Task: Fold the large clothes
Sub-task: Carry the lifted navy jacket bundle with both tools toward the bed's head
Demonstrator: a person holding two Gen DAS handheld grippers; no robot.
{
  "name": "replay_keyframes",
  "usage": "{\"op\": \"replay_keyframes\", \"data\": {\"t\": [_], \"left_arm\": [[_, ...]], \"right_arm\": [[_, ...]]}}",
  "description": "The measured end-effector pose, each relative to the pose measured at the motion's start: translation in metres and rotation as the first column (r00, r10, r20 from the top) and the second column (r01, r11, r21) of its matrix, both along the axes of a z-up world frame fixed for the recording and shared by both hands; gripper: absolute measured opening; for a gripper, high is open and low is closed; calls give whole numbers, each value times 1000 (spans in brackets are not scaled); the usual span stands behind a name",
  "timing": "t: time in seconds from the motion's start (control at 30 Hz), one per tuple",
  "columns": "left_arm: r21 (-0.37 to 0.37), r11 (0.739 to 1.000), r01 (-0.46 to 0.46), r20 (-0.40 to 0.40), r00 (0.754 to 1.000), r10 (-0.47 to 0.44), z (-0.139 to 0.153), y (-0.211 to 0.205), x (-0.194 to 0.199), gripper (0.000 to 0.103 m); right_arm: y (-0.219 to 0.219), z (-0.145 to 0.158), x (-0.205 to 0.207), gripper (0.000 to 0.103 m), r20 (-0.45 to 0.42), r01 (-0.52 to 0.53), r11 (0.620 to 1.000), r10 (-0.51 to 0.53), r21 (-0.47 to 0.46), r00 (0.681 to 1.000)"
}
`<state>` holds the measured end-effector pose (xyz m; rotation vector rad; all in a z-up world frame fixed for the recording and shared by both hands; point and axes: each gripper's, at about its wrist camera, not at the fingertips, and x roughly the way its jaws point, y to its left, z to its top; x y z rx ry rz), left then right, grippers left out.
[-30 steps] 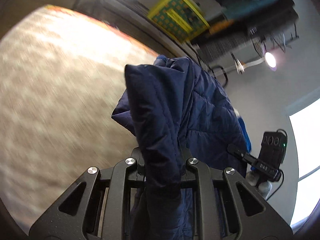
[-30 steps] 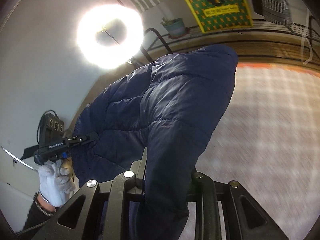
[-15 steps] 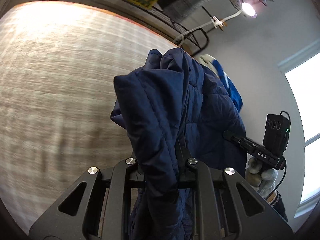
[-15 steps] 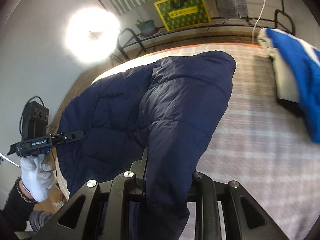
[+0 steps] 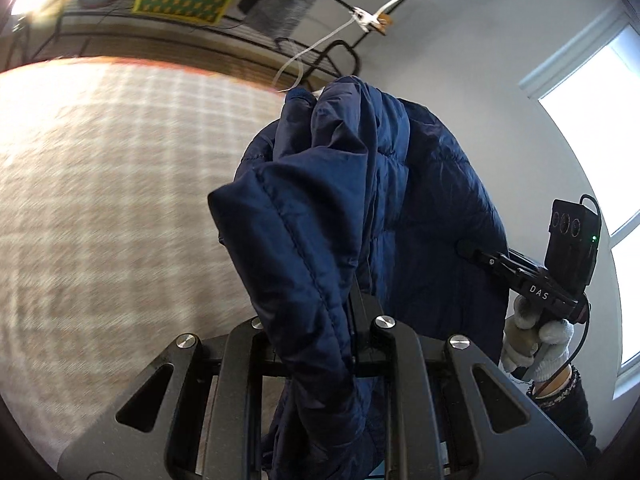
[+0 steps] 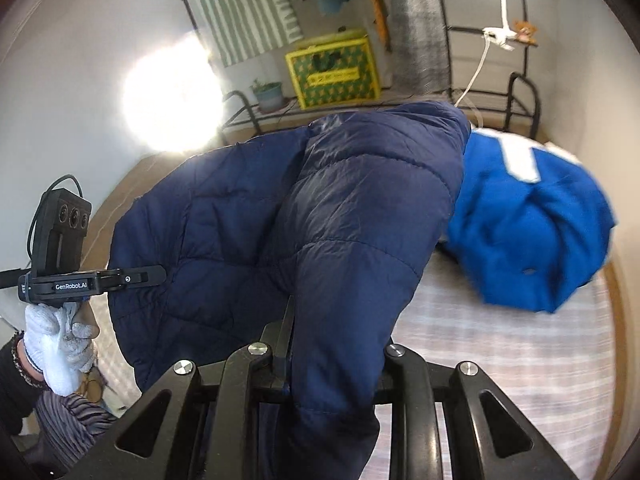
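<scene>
Navy quilted jacket [image 5: 360, 208] is held up above the checked bedcover [image 5: 100, 184], stretched between both tools. One bunched fold is clamped by the left gripper [image 5: 320, 332], another by the right gripper [image 6: 332, 344]. Each tool is gripped by a white-gloved hand [image 6: 60, 344]. A blue garment [image 6: 528, 220] is seen lying on the bedcover beyond the jacket.

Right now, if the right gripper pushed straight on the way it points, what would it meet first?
The navy puffer jacket it already grips, bunched across its line. Beyond that likely the checked bedcover; the bright blue garment lies off to the right. Depth is unclear.
</scene>
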<state>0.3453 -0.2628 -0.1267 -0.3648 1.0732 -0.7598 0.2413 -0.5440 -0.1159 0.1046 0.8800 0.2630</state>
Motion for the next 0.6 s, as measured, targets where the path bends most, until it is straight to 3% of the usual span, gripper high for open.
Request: {"op": "replay_keyframes", "data": {"t": [0.23, 0.6], "left_arm": [[17, 999, 51, 70, 996, -52, 9, -74, 14, 16], [124, 986, 109, 214, 968, -134, 20, -161, 7, 16]], "right_arm": [[-53, 14, 4, 22, 32, 69, 997, -68, -45, 997], [-116, 12, 4, 22, 60, 152, 987, -149, -46, 987]]}}
